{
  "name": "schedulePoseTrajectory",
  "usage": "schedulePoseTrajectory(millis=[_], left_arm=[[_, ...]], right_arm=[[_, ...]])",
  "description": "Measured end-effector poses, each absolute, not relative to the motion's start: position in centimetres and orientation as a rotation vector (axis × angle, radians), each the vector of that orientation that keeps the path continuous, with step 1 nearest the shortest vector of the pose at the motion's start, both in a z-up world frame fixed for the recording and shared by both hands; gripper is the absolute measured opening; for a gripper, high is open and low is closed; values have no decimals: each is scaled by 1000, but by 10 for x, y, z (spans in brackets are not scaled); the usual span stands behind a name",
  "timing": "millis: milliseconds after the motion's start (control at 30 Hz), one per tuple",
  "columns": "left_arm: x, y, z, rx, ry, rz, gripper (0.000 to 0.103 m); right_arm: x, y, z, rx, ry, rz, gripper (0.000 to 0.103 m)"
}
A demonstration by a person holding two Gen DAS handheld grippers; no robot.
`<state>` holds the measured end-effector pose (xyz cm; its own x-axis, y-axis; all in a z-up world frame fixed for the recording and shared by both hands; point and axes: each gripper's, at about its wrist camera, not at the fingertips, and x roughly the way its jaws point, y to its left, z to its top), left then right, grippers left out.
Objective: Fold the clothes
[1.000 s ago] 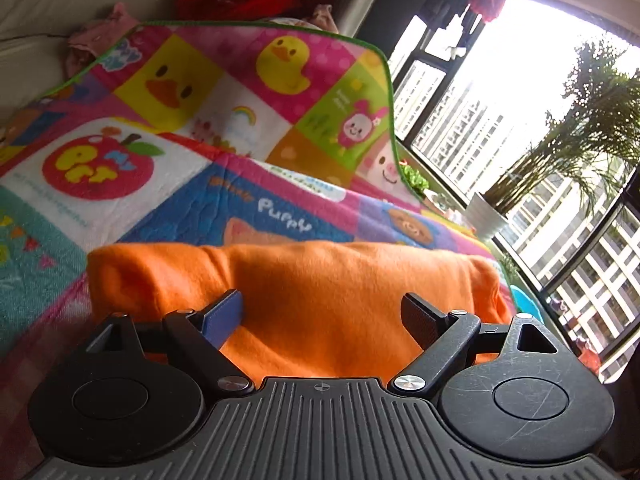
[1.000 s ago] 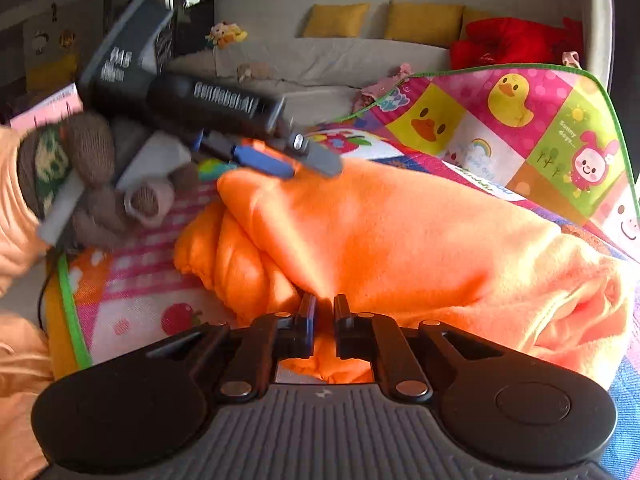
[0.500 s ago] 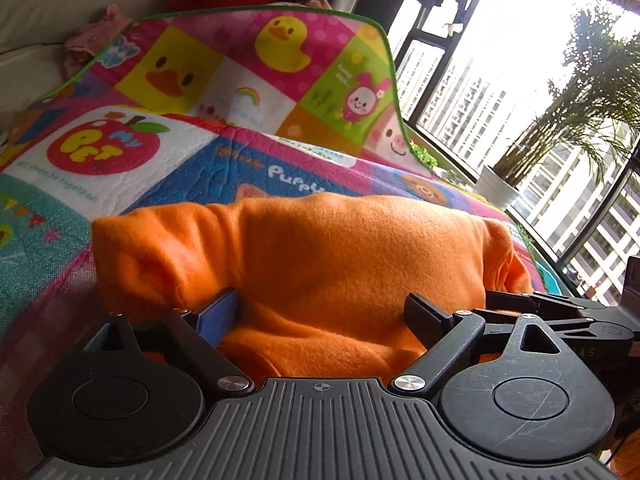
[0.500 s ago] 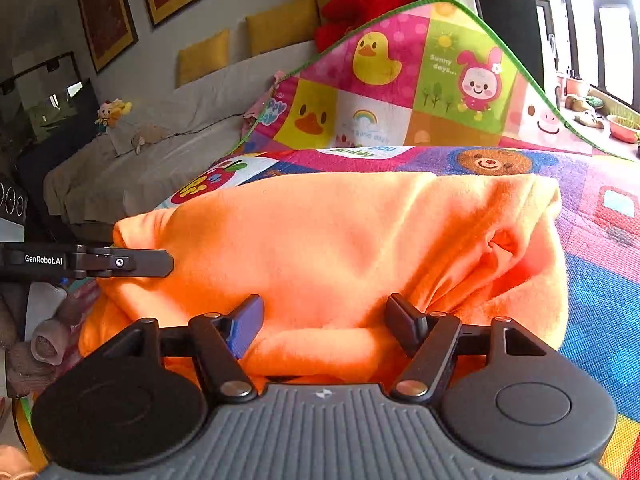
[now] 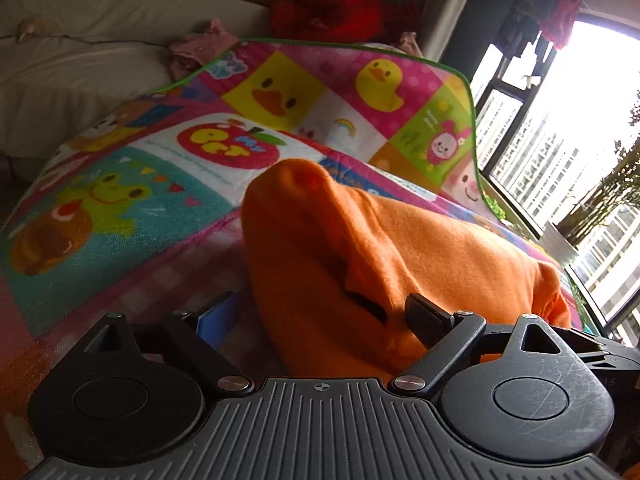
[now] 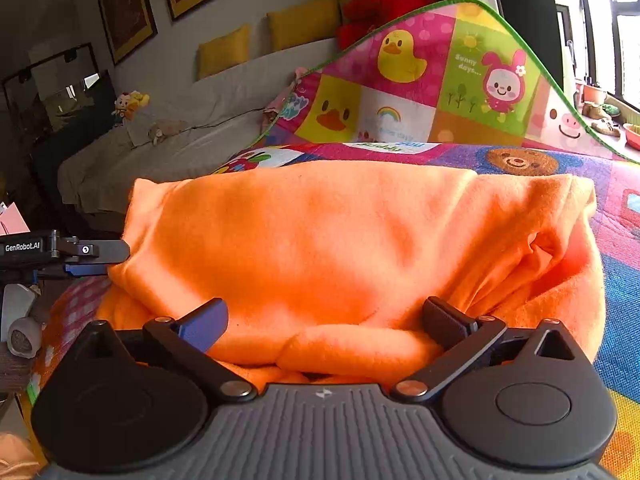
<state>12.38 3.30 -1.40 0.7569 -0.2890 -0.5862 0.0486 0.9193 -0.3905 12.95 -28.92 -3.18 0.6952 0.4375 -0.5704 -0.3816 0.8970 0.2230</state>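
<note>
Bracketing the folded orange garment (image 6: 340,240) with both grippers, fingers spread, gripping nothing: right gripper (image 6: 324,318) straddles its near edge, left gripper (image 5: 320,314) its end. I judge: squaring the bundle. Play mat (image 6: 520,160) beyond.

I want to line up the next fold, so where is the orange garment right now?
The orange garment lies bunched on the cartoon play mat, filling the centre of the right wrist view between the open right gripper, with the left gripper at its left edge.
</note>
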Motion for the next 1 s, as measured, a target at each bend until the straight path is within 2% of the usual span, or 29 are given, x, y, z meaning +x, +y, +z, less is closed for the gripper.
schedulePoseTrajectory(millis=[67,300,400,600,700,733,767,833,900,1000], left_arm=[[129,32,-15,-389,709,-187,93],[126,-1,20,-304,556,-340,93],[136,-15,12,-305,626,-426,93],[144,-21,-24,-336,744,-442,93],[146,-20,-28,-355,744,-447,94],[147,-20,-28,-359,747,-450,94],[148,-19,-28,-362,750,-452,94],[148,-18,-28,-366,753,-458,94],[148,-15,-27,-373,755,-465,94],[149,-13,-25,-380,752,-473,93]], right_arm=[[127,-287,-32,83,661,450,103],[124,-286,-31,97,695,453,103],[119,-294,-23,122,683,448,103],[92,-360,15,272,487,212,103],[110,-390,0,412,566,105,101],[118,-395,-8,451,592,80,92],[125,-399,-17,488,616,56,77],[135,-399,-29,547,639,63,62],[146,-398,-40,605,662,72,57],[155,-378,-39,607,690,151,38]])
